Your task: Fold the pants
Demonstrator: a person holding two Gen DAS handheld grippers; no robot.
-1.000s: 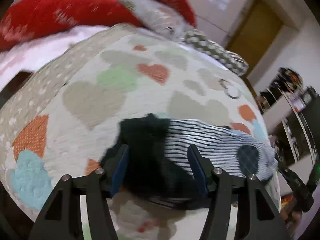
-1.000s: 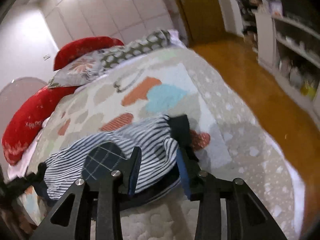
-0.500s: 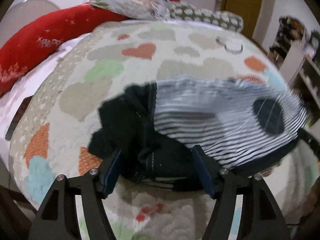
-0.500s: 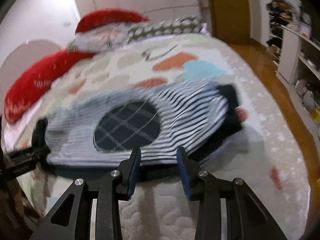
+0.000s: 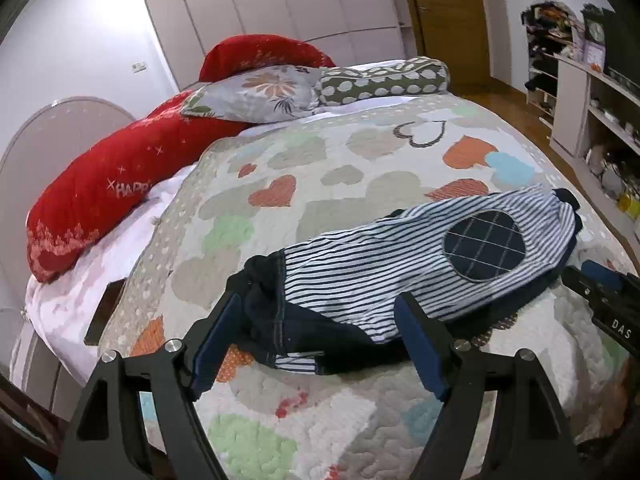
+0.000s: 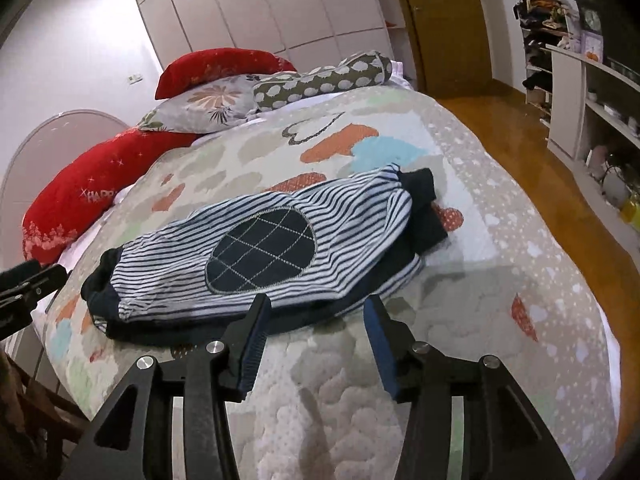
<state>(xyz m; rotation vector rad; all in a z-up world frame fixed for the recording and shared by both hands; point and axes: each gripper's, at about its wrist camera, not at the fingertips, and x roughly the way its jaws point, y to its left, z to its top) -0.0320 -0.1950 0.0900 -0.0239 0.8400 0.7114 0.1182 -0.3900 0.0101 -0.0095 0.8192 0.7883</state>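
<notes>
Striped pants [image 5: 384, 264] with a dark checked oval patch [image 5: 484, 246], folded into a compact bundle, lie flat on a heart-patterned quilt [image 5: 320, 168] near the foot of the bed; dark navy cuffs and waistband show at both ends of the bundle. The left gripper [image 5: 320, 340] stands with its jaws spread wide, having just been opening; the pads flank the dark end of the pants without pressing on the cloth. The right gripper [image 6: 316, 340] is likewise parted, its jaws having just been opening, and sits just short of the bundle's near edge, with only bare quilt between its blue pads. Red pillows [image 5: 120, 184], a floral pillow [image 5: 260, 94] and a dotted bolster [image 5: 384, 80] lie at the head of the bed.
</notes>
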